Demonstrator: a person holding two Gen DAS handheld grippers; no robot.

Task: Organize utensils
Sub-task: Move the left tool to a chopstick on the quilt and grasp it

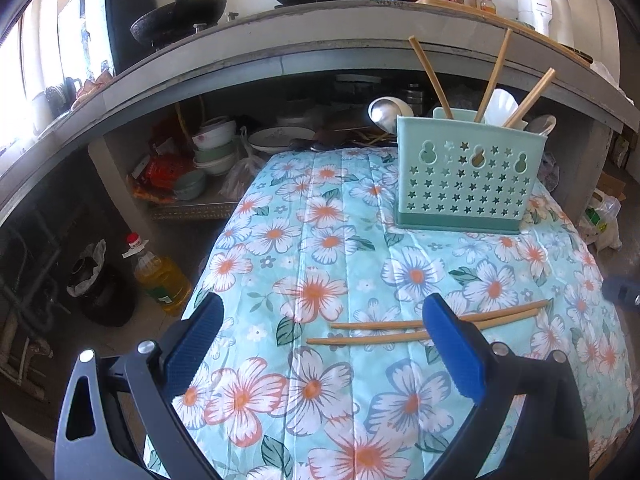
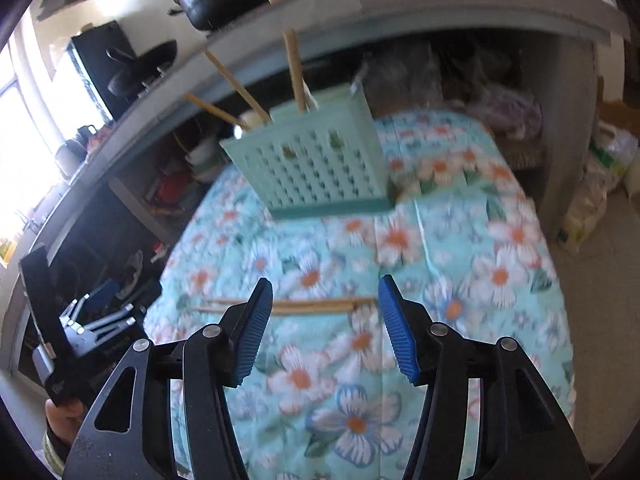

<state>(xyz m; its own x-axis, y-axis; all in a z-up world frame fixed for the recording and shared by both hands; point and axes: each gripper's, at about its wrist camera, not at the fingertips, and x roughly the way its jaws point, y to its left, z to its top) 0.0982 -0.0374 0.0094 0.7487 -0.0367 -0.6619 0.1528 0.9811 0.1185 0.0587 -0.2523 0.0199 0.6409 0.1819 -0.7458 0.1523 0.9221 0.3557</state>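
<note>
A pair of wooden chopsticks point(image 1: 380, 331) point(image 2: 316, 305) lies crosswise on the floral turquoise tablecloth point(image 1: 320, 240) point(image 2: 440, 264). Behind them stands a mint-green perforated utensil holder point(image 1: 468, 176) point(image 2: 316, 168), with three chopsticks point(image 1: 494, 76) and white spoons point(image 1: 502, 106) upright in it. My left gripper point(image 1: 324, 308) is open wide just short of the lying pair, and its right finger overlaps them in view. My right gripper point(image 2: 326, 284) is also open, hanging above and before the same chopsticks with nothing between its pads. The right wrist view is blurred. It shows the left gripper point(image 2: 100, 320) at far left.
The table ends at a grey counter point(image 1: 280, 60) carrying black pots. Bowls and plates point(image 1: 212, 148) sit on the shelf beneath it. An oil bottle point(image 1: 160, 276) and a black bin point(image 1: 96, 292) stand on the floor at left, plastic bags point(image 2: 600, 184) at right.
</note>
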